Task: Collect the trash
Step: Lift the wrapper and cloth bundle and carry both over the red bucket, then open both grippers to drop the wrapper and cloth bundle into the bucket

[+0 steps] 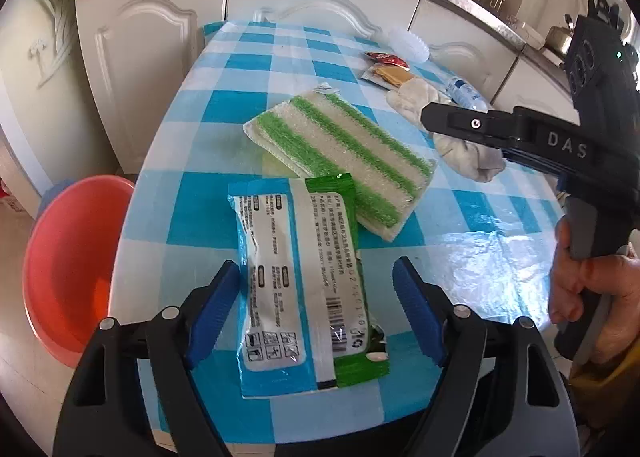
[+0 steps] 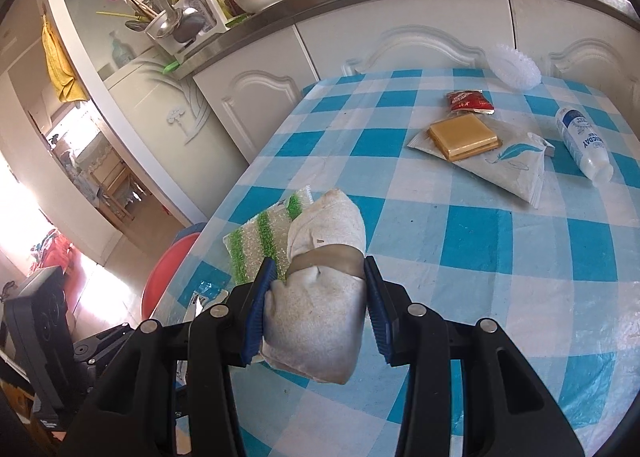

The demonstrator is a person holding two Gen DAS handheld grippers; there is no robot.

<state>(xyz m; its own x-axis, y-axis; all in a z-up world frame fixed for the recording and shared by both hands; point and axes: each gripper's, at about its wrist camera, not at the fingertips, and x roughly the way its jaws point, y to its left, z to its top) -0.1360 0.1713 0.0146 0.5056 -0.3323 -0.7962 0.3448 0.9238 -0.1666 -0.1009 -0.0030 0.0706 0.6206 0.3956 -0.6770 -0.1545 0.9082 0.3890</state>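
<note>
1. Checked blue-and-white cloth covers the worktop (image 1: pixel 256 105), with white kitchen cabinets (image 1: pixel 148 69) behind it and a steel counter of dishes and pans above them.
2. Near the worktop's front edge lies a flat blue, white and green wrapper (image 1: pixel 300 285), printed side up with a barcode, crinkled and shiny.
3. Left tool (image 1: pixel 316 305) has its jaws apart on either side of the wrapper, the pads not pressing it.
4. Just beyond, partly under the wrapper's far end, lies a green-striped sponge cloth (image 1: pixel 340 153).
5. Right tool (image 2: pixel 316 313) is clamped on a dingy white cloth bundle (image 2: pixel 320 297), right of the sponge cloth.
6. Farther right lie a red sachet (image 2: pixel 470 101), a tan square block (image 2: pixel 462 135) on a grey feather-printed packet (image 2: pixel 516 165), a white bottle (image 2: pixel 582 141) on its side and a white brush (image 2: pixel 514 67).
7. An orange basin (image 1: pixel 68 261) sits on the floor at left.
</note>
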